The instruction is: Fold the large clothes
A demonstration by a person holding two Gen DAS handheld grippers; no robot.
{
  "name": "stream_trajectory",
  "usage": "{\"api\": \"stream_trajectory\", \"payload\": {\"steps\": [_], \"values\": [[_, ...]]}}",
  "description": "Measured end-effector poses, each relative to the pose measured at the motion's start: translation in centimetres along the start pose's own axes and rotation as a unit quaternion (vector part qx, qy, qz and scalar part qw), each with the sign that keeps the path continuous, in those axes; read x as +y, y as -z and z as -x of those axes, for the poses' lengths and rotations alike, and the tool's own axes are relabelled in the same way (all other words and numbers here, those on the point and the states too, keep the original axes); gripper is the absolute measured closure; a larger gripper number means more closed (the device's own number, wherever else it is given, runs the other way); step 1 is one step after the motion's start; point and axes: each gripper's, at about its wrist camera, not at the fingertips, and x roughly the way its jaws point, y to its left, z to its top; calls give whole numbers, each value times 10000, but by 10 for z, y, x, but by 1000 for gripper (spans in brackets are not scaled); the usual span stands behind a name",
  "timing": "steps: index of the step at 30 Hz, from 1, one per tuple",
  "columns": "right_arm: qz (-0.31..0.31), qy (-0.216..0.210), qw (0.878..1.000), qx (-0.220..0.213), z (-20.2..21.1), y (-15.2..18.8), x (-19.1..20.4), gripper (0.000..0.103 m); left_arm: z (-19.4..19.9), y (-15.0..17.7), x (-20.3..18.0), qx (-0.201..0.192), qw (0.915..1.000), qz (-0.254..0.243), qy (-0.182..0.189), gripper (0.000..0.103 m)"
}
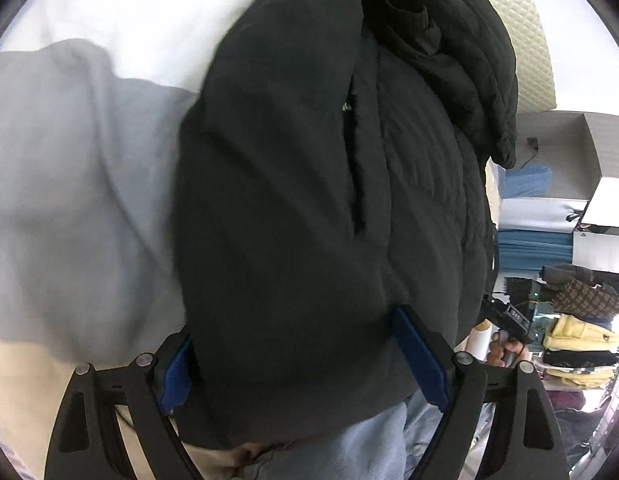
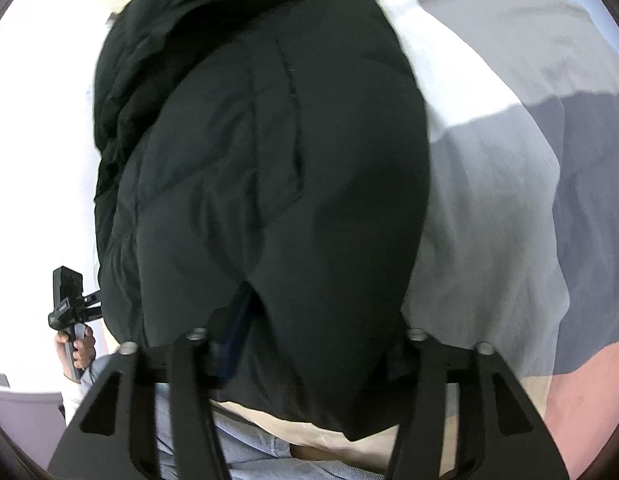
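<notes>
A big black padded jacket (image 1: 309,184) hangs in front of both cameras and fills most of each view; it also shows in the right wrist view (image 2: 269,168). My left gripper (image 1: 301,360) has its blue-padded fingers (image 1: 419,356) wide apart, with the jacket's thick lower edge bunched between them. My right gripper (image 2: 309,344) also has its fingers spread, and the jacket's hem drapes over and between them, hiding the pads. The other hand's gripper shows small at the right in the left wrist view (image 1: 509,320) and at the left in the right wrist view (image 2: 69,304).
A bed cover in white, grey and beige panels (image 1: 77,184) lies behind the jacket, seen also in the right wrist view (image 2: 509,184). Stacked folded clothes (image 1: 577,344) and blue fabric (image 1: 525,184) sit at the right. The person's jeans (image 2: 245,452) show below.
</notes>
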Motion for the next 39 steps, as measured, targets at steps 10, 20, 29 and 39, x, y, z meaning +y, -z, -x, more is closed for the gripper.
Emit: {"api": "stream_trajectory", "payload": {"steps": [10,20,29,39], "values": [[67,-165,9998,72,-7,-5,3,60,1,-1,-3,27,9991,-240,350,50],[431,-589,9925,-977,47,5,18,92,56,24,-48,-910,9940,-522,319,96],[845,-1044,9771,-1653,129,32,34,93,133,72,-68,-1594,9847,-470,531,98],[1012,-1434,9638,-2005,195,90,29,93,168,154,-98,-1972,9763,-629,627,98]]}}
